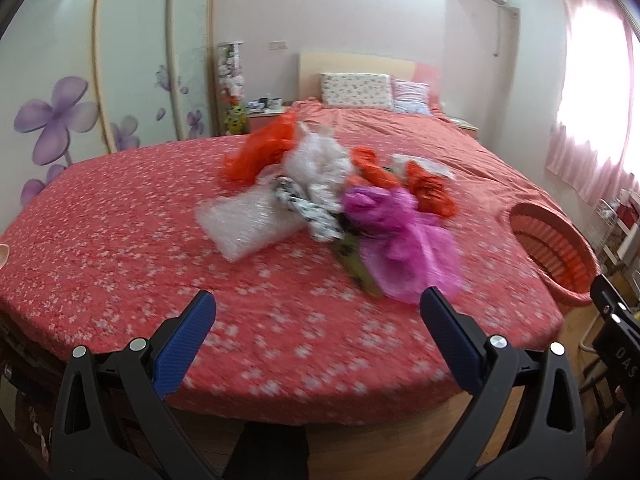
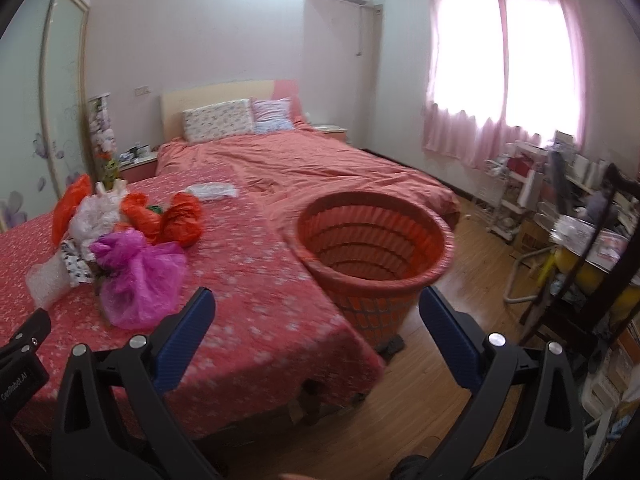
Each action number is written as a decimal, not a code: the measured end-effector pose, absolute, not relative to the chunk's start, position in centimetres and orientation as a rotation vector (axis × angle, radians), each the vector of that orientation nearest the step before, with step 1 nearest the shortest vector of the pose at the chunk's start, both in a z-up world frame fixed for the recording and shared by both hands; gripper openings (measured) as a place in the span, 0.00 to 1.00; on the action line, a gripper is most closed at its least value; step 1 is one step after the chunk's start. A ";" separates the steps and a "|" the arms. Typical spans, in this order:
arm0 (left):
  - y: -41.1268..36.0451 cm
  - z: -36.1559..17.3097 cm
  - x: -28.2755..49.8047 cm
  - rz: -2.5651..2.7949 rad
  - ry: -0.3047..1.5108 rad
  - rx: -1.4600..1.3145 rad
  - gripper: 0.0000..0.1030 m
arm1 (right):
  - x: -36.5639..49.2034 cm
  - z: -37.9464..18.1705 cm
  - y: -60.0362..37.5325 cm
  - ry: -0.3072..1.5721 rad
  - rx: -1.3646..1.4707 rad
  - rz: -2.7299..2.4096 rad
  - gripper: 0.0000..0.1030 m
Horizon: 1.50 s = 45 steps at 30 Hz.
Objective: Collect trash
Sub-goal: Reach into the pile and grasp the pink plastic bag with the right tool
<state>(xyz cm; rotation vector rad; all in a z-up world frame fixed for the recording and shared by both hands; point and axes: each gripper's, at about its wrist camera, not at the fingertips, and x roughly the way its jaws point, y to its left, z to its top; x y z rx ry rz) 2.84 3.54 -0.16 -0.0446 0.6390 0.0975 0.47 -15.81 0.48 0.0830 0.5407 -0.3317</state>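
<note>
Crinkly plastic bags (image 1: pixel 400 232), slatted plastic basket (image 2: pixel 372 240)

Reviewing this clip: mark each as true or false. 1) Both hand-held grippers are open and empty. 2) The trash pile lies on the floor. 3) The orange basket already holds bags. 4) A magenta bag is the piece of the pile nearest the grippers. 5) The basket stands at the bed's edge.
1) True: the left hand-held gripper and the right hand-held gripper both have their jaws spread with nothing between them.
2) False: the trash pile lies on the red flowered bedspread.
3) False: the orange basket looks empty inside.
4) True: the magenta bag lies closest.
5) True: it stands right by the bed's edge.
</note>
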 end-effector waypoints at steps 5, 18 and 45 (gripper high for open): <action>7.4 -0.3 5.0 0.157 0.649 -0.104 0.98 | 4.5 0.5 -13.5 0.557 0.109 -0.197 0.96; 14.0 -1.0 8.3 0.209 0.663 -0.180 0.98 | 15.3 -1.7 -5.1 0.680 0.107 0.124 0.59; 12.0 -0.3 13.8 0.018 0.696 -0.210 0.66 | 13.5 1.2 -10.2 0.566 0.142 0.034 0.15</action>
